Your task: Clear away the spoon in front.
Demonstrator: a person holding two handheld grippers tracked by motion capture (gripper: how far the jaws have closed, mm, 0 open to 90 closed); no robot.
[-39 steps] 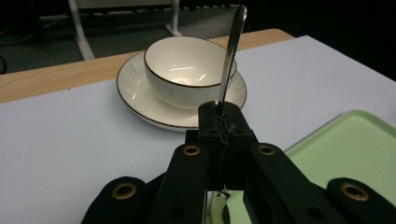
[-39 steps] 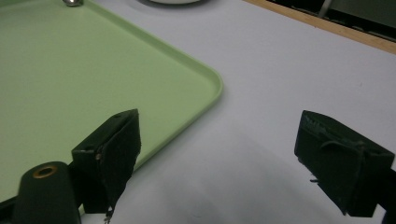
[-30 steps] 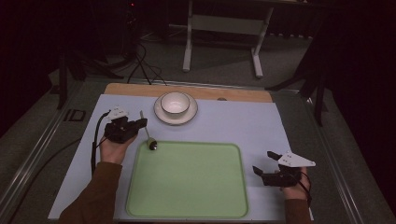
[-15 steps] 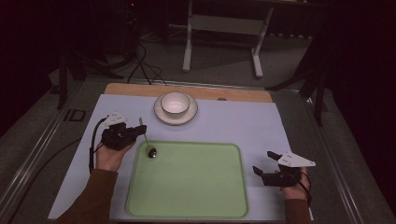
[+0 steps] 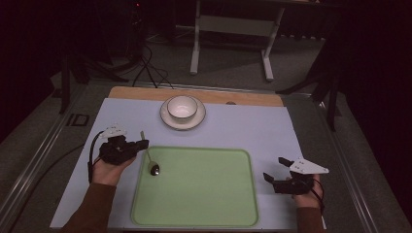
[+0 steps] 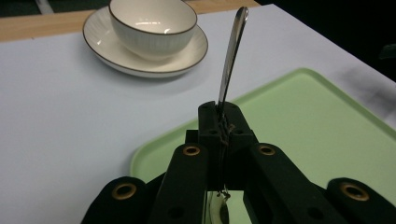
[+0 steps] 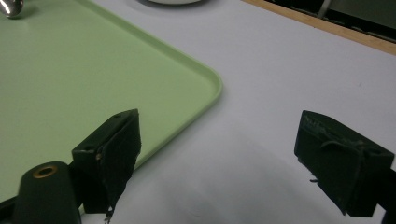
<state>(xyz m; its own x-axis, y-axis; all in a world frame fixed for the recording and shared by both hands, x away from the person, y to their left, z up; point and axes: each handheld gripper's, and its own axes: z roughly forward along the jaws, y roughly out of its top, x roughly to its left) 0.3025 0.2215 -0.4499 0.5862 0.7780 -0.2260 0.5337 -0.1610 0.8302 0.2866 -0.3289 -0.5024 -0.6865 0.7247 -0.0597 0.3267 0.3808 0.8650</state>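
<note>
On the left, the left gripper (image 5: 138,144) has its fingers (image 6: 236,122) pinching a spoon (image 5: 148,156) by the middle of the handle. In the high view the spoon slants down, and its round end hangs over the near-left corner of the green tray (image 5: 194,221), very close to the tray floor. I cannot tell if the round end touches the tray yet. In the left gripper view the thin end of the handle (image 6: 231,56) sticks up past the fingers, toward the bowl (image 6: 152,25) on its saucer (image 6: 189,58).

So the picking-up part looks done: the spoon is off the white surface (image 5: 243,131) and over the tray. What seems left is to lay it flat on the tray and let go.

In the middle and farther back, the bowl and saucer sit on the surface, well apart from the tray's far edge. Nothing else lies in the tray.

On the right, the right gripper (image 5: 276,171) rests just beside the tray's right edge. Its fingers (image 7: 116,144) are spread wide with nothing between them. It looks like it is just waiting.
</note>
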